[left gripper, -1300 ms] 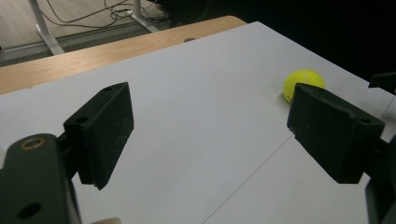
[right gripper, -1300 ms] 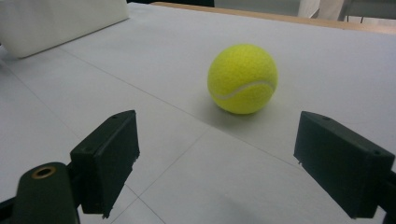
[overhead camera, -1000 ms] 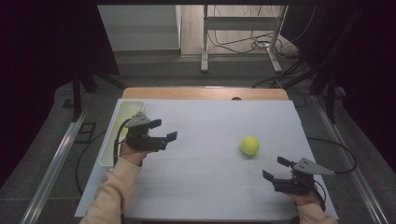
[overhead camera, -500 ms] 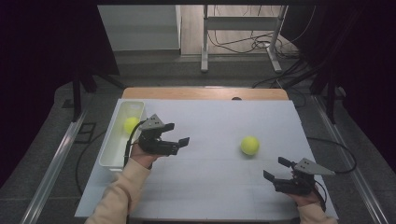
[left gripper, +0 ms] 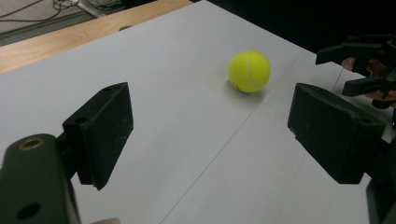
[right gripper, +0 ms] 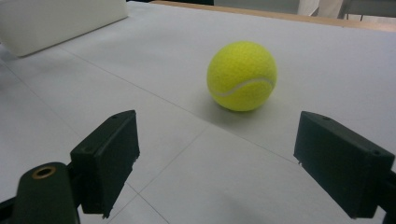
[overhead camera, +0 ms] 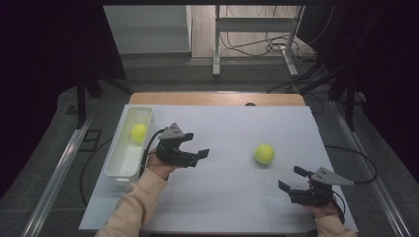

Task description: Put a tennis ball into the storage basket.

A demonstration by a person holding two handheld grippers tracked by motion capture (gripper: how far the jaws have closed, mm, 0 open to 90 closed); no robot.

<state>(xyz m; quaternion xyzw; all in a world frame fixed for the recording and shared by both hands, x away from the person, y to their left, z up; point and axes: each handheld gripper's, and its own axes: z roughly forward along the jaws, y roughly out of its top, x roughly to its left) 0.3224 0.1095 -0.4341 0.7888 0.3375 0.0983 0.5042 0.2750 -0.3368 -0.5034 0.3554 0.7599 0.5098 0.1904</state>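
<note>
With one ball (overhead camera: 139, 132) already in the bin (overhead camera: 120, 163), the second ball (overhead camera: 264, 154) lies loose on the counter (overhead camera: 222, 197) right of it, between both tongs, left (overhead camera: 201, 154) and right (overhead camera: 290, 178), released and empty, aimed to grab it.

A lab-style recording bay: black curtains (overhead camera: 44, 74) hang on both sides of a white-topped table (overhead camera: 227, 197). Beyond the left gripper (overhead camera: 195, 154), loose cables (overhead camera: 257, 47) lie on the bare floor around a metal stand (overhead camera: 217, 44).
</note>
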